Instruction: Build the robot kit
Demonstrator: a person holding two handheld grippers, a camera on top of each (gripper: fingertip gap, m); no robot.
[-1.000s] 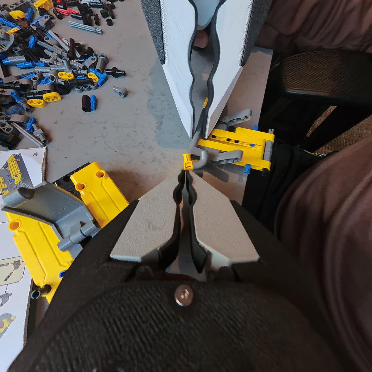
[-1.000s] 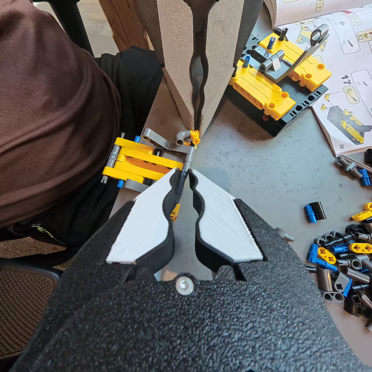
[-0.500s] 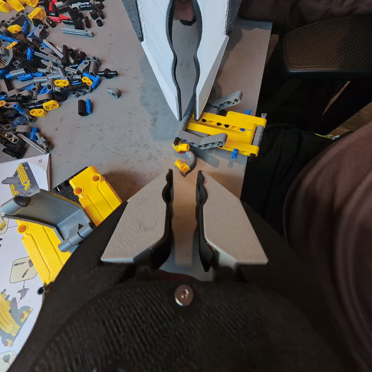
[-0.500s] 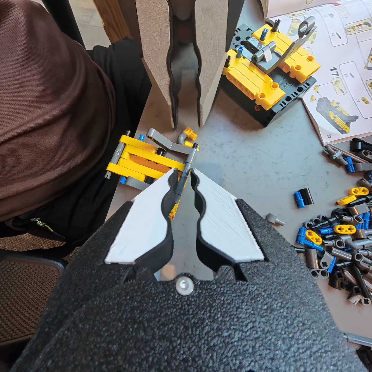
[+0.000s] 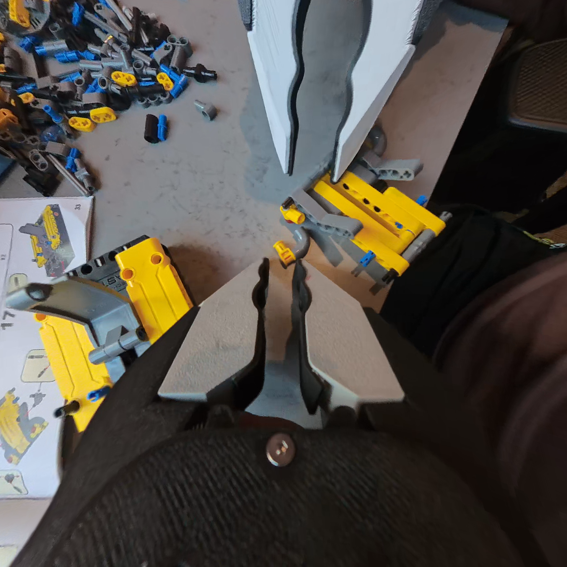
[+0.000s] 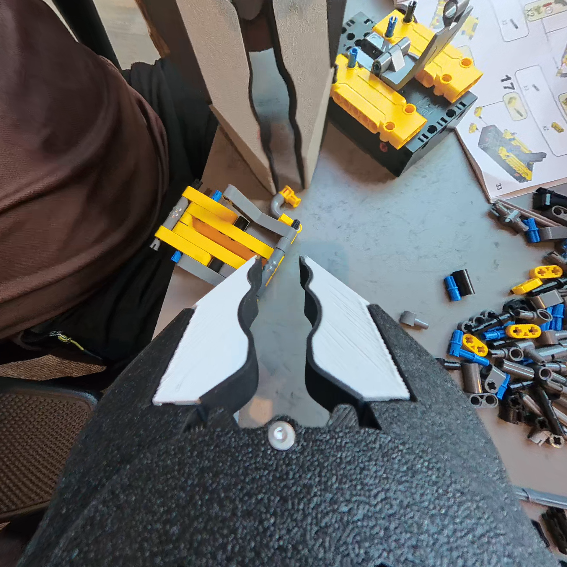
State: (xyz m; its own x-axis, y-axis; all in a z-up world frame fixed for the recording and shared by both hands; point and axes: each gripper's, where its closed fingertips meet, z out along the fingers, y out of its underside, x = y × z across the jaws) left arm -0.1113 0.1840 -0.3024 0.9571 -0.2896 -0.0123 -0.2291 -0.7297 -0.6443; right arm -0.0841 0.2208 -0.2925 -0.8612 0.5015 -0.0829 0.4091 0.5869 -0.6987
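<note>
- The small grey elbow piece with a yellow connector (image 5: 290, 250) lies loose on the grey table (image 5: 190, 190), just beside the yellow-and-grey assembly (image 5: 368, 214).
- The left gripper (image 5: 280, 265), parted and empty, hovers nearest the elbow piece.
- The right gripper (image 6: 277, 260), spread and holding nothing, sits at the assembly's far side; loose parts (image 6: 521, 337) lie well apart from the assembly.

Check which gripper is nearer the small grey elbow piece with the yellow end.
Left. The left gripper has its open tips right beside the elbow piece; the right gripper, also open, sits beyond the yellow assembly.

Printed writing shows only on the instruction booklet (image 6: 521, 101).
</note>
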